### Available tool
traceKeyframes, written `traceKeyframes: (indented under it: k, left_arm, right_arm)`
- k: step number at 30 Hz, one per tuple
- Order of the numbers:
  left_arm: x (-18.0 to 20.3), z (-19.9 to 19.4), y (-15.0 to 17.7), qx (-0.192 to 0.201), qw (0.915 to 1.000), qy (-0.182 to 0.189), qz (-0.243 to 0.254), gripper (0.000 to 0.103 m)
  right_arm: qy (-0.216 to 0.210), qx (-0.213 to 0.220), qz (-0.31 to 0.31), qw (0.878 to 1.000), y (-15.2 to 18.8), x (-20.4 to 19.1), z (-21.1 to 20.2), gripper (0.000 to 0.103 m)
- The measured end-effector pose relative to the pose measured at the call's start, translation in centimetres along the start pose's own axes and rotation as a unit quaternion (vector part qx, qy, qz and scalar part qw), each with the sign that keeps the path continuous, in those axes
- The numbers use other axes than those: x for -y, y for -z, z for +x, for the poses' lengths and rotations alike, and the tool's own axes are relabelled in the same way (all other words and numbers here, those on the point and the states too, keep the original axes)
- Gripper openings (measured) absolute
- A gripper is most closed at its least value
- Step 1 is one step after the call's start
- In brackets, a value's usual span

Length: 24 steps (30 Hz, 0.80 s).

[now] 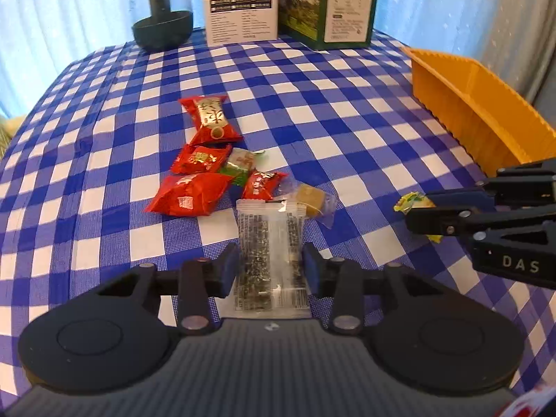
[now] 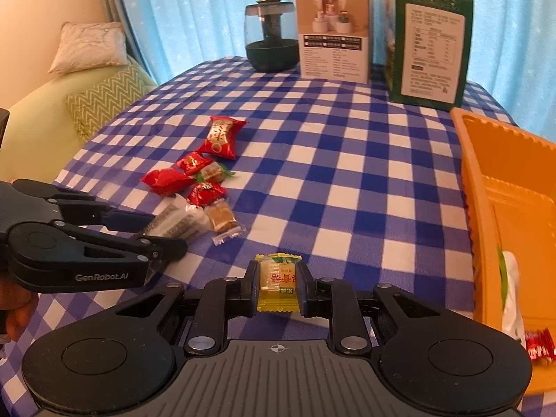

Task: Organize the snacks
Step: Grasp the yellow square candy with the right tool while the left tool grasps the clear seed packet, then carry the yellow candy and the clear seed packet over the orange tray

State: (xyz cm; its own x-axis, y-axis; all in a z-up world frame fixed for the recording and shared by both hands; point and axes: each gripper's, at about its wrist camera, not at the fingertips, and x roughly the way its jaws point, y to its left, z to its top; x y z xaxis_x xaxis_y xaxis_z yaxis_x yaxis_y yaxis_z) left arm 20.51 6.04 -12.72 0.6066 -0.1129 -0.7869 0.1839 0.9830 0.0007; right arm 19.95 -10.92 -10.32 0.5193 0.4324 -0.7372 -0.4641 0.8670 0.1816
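A pile of snacks lies mid-table: several red packets (image 1: 208, 118), a green candy (image 1: 239, 165), a brown candy in clear wrap (image 1: 312, 199). My left gripper (image 1: 270, 267) is open, its blue pads on either side of a clear packet with dark print (image 1: 269, 253) that lies on the cloth. My right gripper (image 2: 277, 283) is shut on a yellow candy (image 2: 278, 283); it also shows in the left wrist view (image 1: 417, 208), right of the pile. An orange bin (image 2: 514, 208) at the right holds a white packet (image 2: 510, 288) and a red candy (image 2: 540, 347).
A blue-checked cloth (image 1: 347, 104) covers the table. At the back stand a dark glass-domed device (image 1: 161, 10), a white box (image 1: 241, 3) and a green box (image 1: 330, 3). Blue curtains hang behind. A sofa with pillows (image 2: 90, 104) is at the left.
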Motion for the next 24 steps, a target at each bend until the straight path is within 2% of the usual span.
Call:
traceKeyframes:
  k: [6, 11, 18, 24]
  left_arm:
    - [1.0, -1.5, 0.7, -0.007, 0.9999, -0.013, -0.002, 0.034]
    - [1.8, -4.0, 1.8, -0.001, 0.9995, -0.009, -0.031, 0.034]
    - [3.8, -8.2, 2.5, 0.02, 0.9979, 0.007, -0.062, 0.034]
    - [6.3, -11.3, 2.8, 0.034, 0.9972, 0.024, -0.061, 0.034]
  right_arm:
    - [0.011, -0.004, 0.035, 0.999, 0.6, 0.3, -1.5, 0.022]
    - [0.014, 0.004, 0.05, 0.999, 1.2, -0.1, -3.6, 0.022]
    - [0.037, 0.012, 0.07, 0.997, 2.2, -0.4, -7.6, 0.022]
    - [0.058, 0.024, 0.085, 0.994, 3.0, -0.2, -11.3, 0.022]
